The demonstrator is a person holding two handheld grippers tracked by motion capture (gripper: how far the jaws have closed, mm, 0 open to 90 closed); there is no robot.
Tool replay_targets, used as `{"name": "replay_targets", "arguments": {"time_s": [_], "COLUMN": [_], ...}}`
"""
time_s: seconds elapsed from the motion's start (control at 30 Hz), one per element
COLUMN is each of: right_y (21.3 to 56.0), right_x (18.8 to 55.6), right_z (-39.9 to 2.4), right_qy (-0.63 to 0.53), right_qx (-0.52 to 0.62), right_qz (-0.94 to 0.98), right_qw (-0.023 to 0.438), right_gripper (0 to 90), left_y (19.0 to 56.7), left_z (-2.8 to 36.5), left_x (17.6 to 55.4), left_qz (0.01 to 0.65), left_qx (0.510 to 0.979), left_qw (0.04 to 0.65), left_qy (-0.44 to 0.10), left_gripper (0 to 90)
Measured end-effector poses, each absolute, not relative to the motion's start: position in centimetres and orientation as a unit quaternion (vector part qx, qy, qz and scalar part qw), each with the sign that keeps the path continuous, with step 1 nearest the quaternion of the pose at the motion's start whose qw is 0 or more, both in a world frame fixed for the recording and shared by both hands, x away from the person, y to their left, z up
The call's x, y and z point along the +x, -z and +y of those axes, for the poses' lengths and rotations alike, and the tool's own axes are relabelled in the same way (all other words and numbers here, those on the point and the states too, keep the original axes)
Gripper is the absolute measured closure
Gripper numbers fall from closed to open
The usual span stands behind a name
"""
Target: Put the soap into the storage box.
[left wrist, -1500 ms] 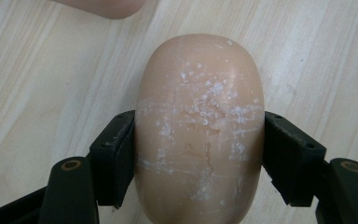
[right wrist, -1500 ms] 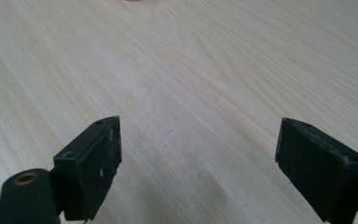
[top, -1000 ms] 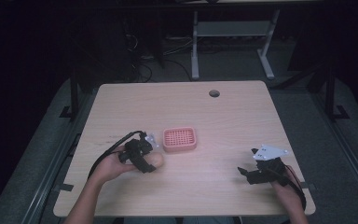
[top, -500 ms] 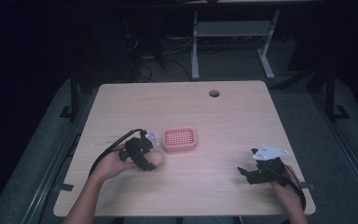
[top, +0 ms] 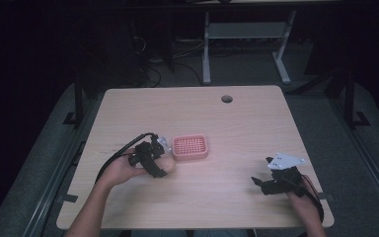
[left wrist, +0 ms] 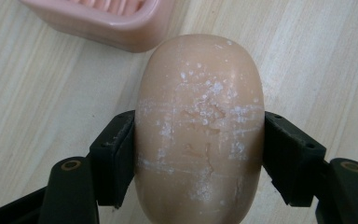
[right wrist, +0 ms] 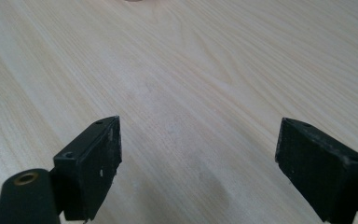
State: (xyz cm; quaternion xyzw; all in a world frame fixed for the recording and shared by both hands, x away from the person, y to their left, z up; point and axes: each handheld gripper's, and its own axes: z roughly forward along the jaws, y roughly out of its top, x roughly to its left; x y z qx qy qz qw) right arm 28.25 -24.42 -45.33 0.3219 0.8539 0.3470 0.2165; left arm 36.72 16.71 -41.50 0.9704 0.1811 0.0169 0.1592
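high view: left gripper (top: pixel 159 163) at table's 8 o'clock, pink slotted plastic soap dish (top: pixel 190 147) just at its 2 o'clock | left gripper view: jaws clamp beige oval soap bar (left wrist: pixel 199 126) mid-length; lift level, lower centred over dish | right gripper view: right gripper (right wrist: pixel 200 163) jaws spread wide, nothing between, over pale wooden table (right wrist: pixel 205 70); keep it parked.

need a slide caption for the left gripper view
Left gripper shut on a tan soap bar, its black fingers pressing both sides, with the pink soap dish just beyond on the wooden table.

Left claw (left wrist: pixel 199 154) clamps tan soap bar (left wrist: pixel 199 126) by sides; pink dish (left wrist: pixel 107 21) just beyond, on wooden table (left wrist: pixel 317 60).
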Motion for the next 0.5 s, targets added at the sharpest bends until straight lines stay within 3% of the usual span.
{"name": "replay_targets", "arguments": {"time_s": [0.5], "right_y": [45.3], "right_x": [28.3], "right_z": [-24.4], "right_qy": [-0.348], "right_qx": [0.321], "right_qz": [0.854], "right_qw": [0.217], "right_gripper": [13.8], "left_y": [40.2], "left_z": [15.3], "left_x": [37.6], "left_qz": [0.166], "left_qx": [0.974], "left_qw": [0.154], "left_qy": [-0.022], "left_gripper": [32.0]}}
